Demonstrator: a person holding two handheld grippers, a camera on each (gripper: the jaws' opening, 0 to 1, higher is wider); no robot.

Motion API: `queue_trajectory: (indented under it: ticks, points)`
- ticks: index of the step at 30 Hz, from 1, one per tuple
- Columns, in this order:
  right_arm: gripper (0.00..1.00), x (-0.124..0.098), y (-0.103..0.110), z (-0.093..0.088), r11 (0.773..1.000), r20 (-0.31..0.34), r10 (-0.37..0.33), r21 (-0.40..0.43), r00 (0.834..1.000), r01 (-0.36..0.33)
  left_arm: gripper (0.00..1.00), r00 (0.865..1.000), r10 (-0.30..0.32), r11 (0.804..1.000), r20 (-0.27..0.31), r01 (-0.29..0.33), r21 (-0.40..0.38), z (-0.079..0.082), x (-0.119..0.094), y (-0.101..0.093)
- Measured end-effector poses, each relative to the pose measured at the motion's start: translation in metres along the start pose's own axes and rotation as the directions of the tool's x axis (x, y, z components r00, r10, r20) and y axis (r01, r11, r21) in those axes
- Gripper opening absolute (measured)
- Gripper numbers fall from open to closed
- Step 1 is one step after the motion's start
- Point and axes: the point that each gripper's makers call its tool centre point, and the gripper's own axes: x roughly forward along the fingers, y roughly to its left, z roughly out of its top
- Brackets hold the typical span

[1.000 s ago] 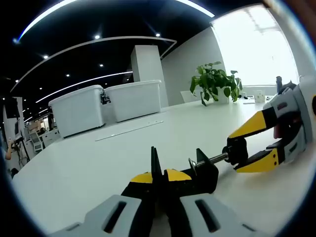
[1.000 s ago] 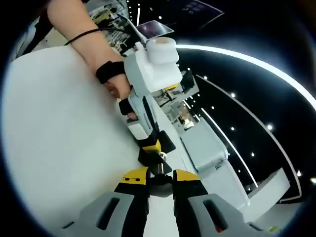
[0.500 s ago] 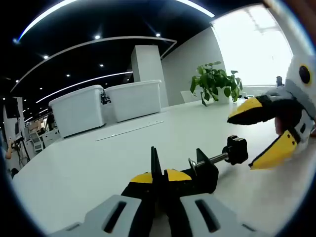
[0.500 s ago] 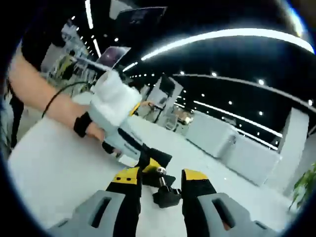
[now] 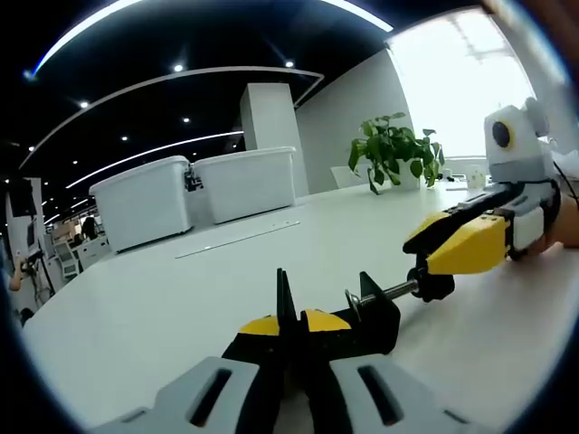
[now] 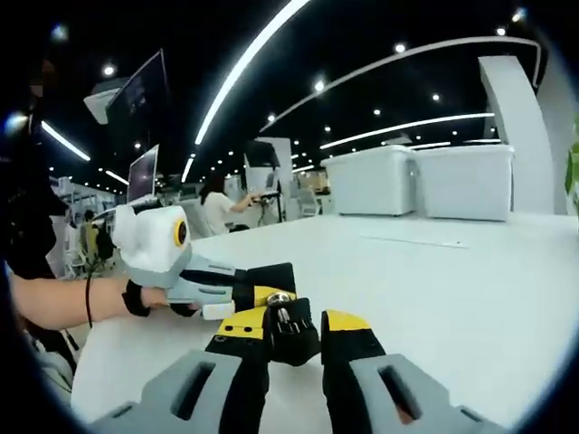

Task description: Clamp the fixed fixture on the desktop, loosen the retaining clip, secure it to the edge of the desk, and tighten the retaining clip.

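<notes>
A black clamp fixture [image 5: 373, 318] lies on the white desk [image 5: 163, 307]. Its thin upright plate sits between the yellow-tipped jaws of my left gripper [image 5: 291, 323], which is shut on it. The clamp's screw [image 5: 398, 291] runs right to a black knob [image 5: 432, 284]. My right gripper [image 5: 432, 262] comes in from the right and its yellow jaws close around that knob. In the right gripper view, the knob [image 6: 291, 333] fills the gap of my right gripper [image 6: 294, 325], and the left gripper [image 6: 258, 292] holds the clamp's far end, with a hand behind it.
Two white lidded bins [image 5: 145, 203] [image 5: 246, 181] stand at the desk's far side, with a potted plant [image 5: 393, 149] by the bright window. In the right gripper view, the same bins [image 6: 375, 181] lie across the desk, and a seated person [image 6: 217, 203] and monitors [image 6: 145, 95] are behind.
My right gripper let go of the knob, opened and rolled over, then came back and closed on the knob in a new orientation. The left gripper and clamp stayed still.
</notes>
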Motion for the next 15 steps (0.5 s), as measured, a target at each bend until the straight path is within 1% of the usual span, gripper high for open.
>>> queue_trajectory:
  ticks: [3,10,13,15]
  points:
    - [0.20,0.0022,0.0012,-0.0047,0.999,-0.019,-0.008,-0.049,1.000,0.007,0.07,1.000,0.000,1.000,0.000,0.000,-0.001,0.0000,0.0002,0.0001]
    - [0.19,0.0016,0.0036,-0.0041,0.998,-0.015,-0.007,-0.070,1.000,0.006,0.07,1.000,-0.001,1.000,-0.001,0.001,-0.003,0.0002,0.0008,0.0006]
    - [0.19,0.0013,0.0051,-0.0041,0.994,-0.015,-0.016,-0.110,1.000,0.014,0.07,1.000,-0.001,1.000,0.000,0.001,-0.004,0.0004,0.0009,0.0007]
    - [0.19,0.0005,0.0064,-0.0035,0.986,-0.010,-0.022,-0.168,1.000,0.020,0.07,1.000,-0.001,1.000,0.000,0.001,-0.003,0.0005,0.0009,0.0007]
